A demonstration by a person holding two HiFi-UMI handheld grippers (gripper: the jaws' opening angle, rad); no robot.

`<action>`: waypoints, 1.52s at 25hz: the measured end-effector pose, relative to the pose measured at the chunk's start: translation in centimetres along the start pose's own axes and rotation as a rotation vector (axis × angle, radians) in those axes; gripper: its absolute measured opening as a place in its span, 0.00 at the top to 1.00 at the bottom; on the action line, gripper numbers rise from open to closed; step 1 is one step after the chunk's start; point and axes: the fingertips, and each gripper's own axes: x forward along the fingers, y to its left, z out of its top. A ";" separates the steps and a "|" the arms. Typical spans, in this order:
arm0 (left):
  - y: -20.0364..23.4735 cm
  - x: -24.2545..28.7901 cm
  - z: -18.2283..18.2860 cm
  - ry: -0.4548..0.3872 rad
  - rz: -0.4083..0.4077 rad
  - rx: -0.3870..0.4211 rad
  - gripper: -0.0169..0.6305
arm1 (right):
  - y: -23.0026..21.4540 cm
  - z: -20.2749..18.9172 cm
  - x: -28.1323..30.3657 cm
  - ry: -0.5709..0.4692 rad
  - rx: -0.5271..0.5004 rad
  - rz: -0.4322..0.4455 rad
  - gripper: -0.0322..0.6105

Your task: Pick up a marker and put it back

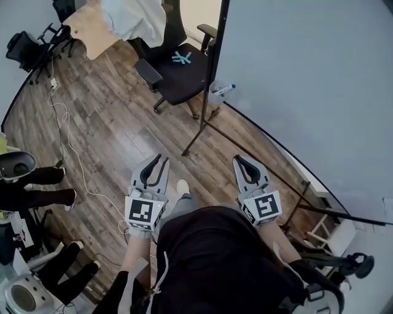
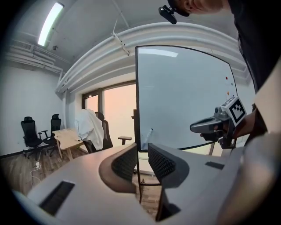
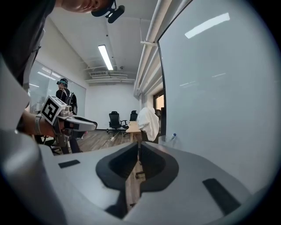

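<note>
The left hand-held gripper (image 1: 162, 159) gapes slightly and the right hand-held gripper (image 1: 237, 159) is closed, both empty. An office chair (image 1: 178, 73) stands beside the whiteboard (image 1: 295, 80).

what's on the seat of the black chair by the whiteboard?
A small light-blue crossed item lies on the seat of the black chair, too small to identify. Anything beneath the seat is covered by it.

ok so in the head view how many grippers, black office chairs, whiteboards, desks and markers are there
grey hand-held grippers: 2 (left gripper, right gripper)
black office chairs: 3
large whiteboard on a black stand: 1
light wooden desk: 1
white marker with a blue cap: 1
total: 8
</note>
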 end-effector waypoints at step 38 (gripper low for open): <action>-0.4 21.0 1.3 0.050 -0.458 0.119 0.86 | -8.5 -0.7 1.3 0.117 0.131 -0.502 0.91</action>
